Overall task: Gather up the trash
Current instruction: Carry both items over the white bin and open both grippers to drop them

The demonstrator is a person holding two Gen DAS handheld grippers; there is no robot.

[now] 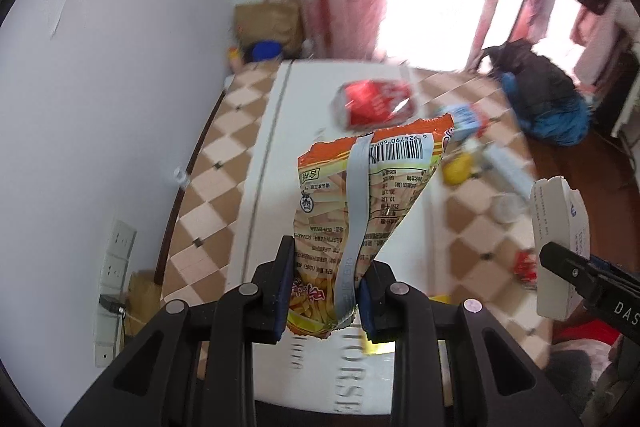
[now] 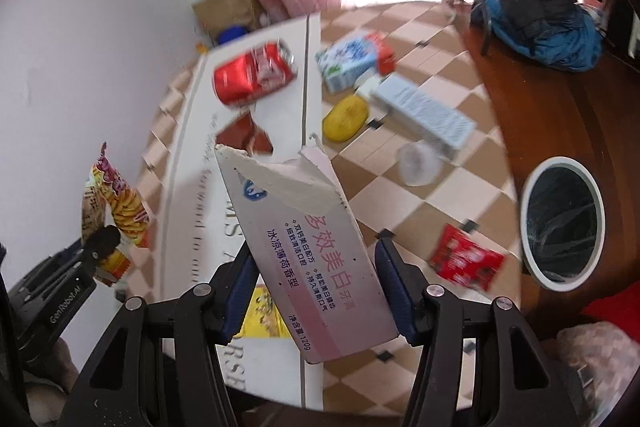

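My left gripper (image 1: 325, 291) is shut on an orange snack bag (image 1: 372, 195), held upright above a white board (image 1: 304, 147). The bag also shows at the left of the right wrist view (image 2: 116, 211). My right gripper (image 2: 316, 291) is shut on a torn white and pink toothpaste box (image 2: 312, 243); it shows at the right edge of the left wrist view (image 1: 558, 247). A crushed red can (image 2: 256, 73) lies on the board. A white-rimmed bin (image 2: 562, 219) stands at the right.
On the checkered floor lie a blue and white carton (image 2: 352, 61), a yellow object (image 2: 345, 117), a long white box (image 2: 424, 111), a clear plastic cup (image 2: 418, 163) and a red wrapper (image 2: 466, 261). A dark backpack (image 2: 536, 23) lies at the far right. A white wall (image 1: 100, 87) is left.
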